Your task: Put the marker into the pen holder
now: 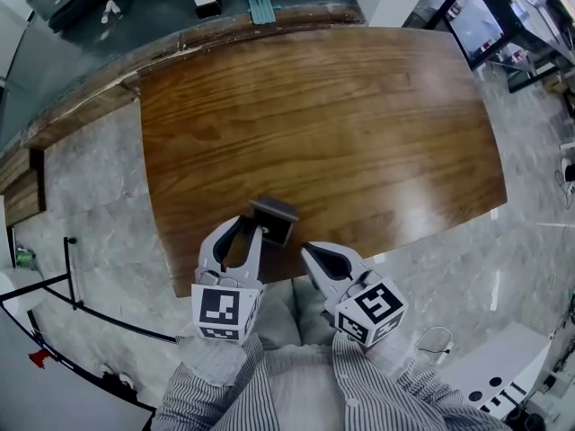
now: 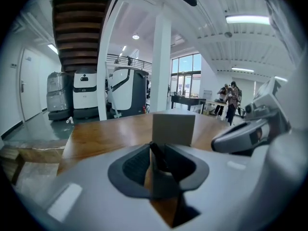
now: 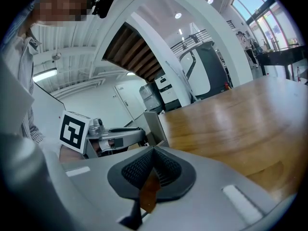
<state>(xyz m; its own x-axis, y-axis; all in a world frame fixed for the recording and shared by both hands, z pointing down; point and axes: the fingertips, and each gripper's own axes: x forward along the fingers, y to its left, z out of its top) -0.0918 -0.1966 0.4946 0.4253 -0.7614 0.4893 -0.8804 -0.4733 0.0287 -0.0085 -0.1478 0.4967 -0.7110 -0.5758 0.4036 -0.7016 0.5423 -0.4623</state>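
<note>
- Work surface: a brown, varnished wooden table (image 1: 359,124) with one item on it, a small grey box-shaped pen holder (image 1: 274,215) standing upright close to the near edge.
- Left gripper (image 1: 247,229): jaws closed on a dark slender marker (image 2: 158,159). The marker sits tilted between the pads, its upper end leaning towards the holder. Identification as the marker is a judgement from shape and colour; no cap or print can be made out.
- Position: the left gripper view shows the pen holder straight ahead of the jaws and near them. The marker is level with the holder's near wall rather than above its opening, and is not touching it.
- Right gripper (image 1: 310,251): jaws pressed together with nothing between them, held just beside the holder on its right and apart from it.
- Holder contents: the interior cannot be seen from any view.
- Progress, as judged: the marker is secured, and the approach is largely made. The insertion is not yet done.
- Outstanding: raise the marker above the rim, align it with the opening, lower it and open the jaws.
</note>
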